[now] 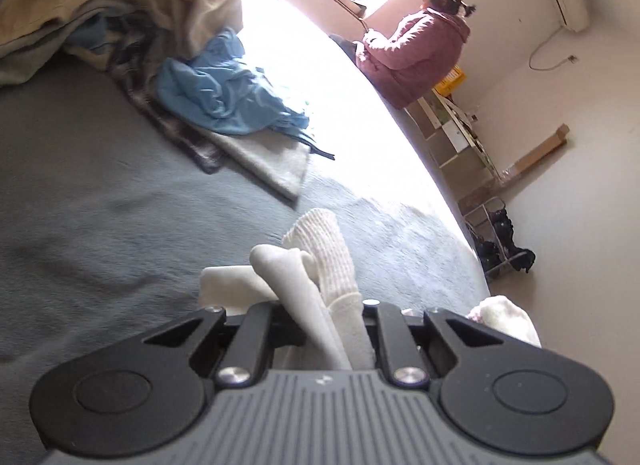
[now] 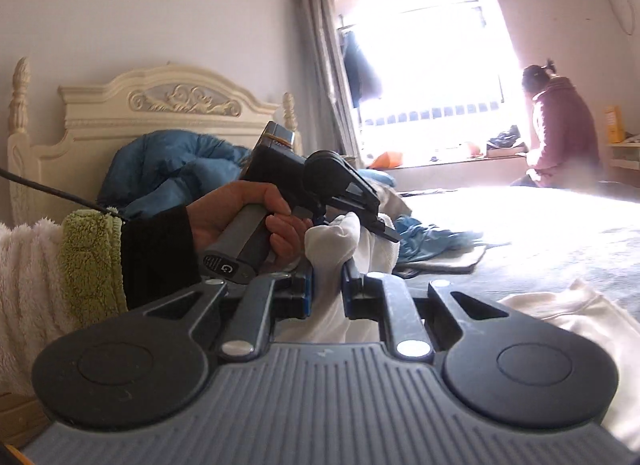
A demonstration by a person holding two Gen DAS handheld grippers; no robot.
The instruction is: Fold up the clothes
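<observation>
Left wrist view: the left gripper (image 1: 320,305) has its jaws closed on white socks (image 1: 320,261), 1 smooth and 1 ribbed, whose free ends stick up ahead of the fingers above the grey-blue bedspread (image 1: 100,225). From the right wrist view, the right gripper (image 2: 328,289) pinches the same white bundle between its blue-padded jaws, and the left gripper, held in the person's left hand (image 2: 240,217), bites the cloth just beyond; so the socks hang between the 2 tools, off the bed.

The socks look light, soft and limp. They will likely sag and slip out of line unless held near the cuffs or toes, with both layers caught together.

Around them: a white garment (image 2: 568,313) lies on the bed just to the right, a crumpled blue garment (image 1: 224,89) sits further up on a pale folded cloth (image 1: 268,165), and a heap of clothes (image 1: 80,5) stands beyond. A person in a maroon jacket (image 1: 416,49) is by the window, well apart. Bare bedspread lies below the socks, so nothing seems to bar laying them down.
</observation>
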